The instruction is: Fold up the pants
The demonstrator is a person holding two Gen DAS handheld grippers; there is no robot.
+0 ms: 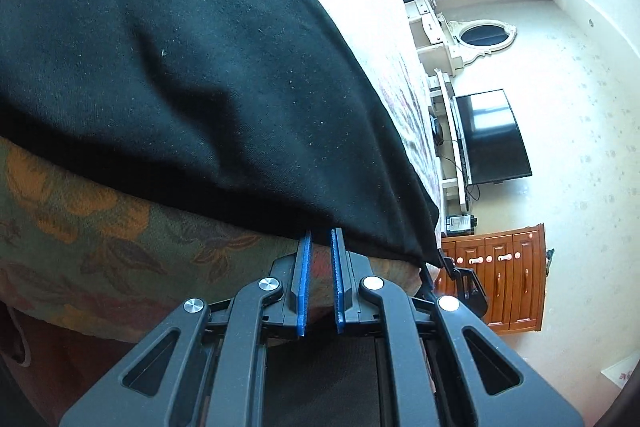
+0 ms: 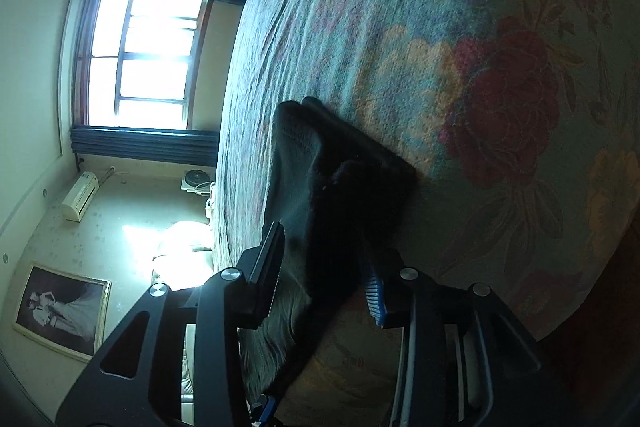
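Jaws of your left gripper pinch the black pants at the bed edge; your right gripper is partly open around them, not squeezing. Some folding looks done; more remains.

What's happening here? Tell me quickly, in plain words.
A person is folding black pants on a floral bedspread, with a handheld claw in each hand. The left claw is closed down, with its tips right at the near edge of the fabric; whether it actually pinches the cloth is unclear. The right claw stands open, with a bunched part of the pants lying between its jaws and not clamped. The pants are still loosely heaped, not neatly folded yet.
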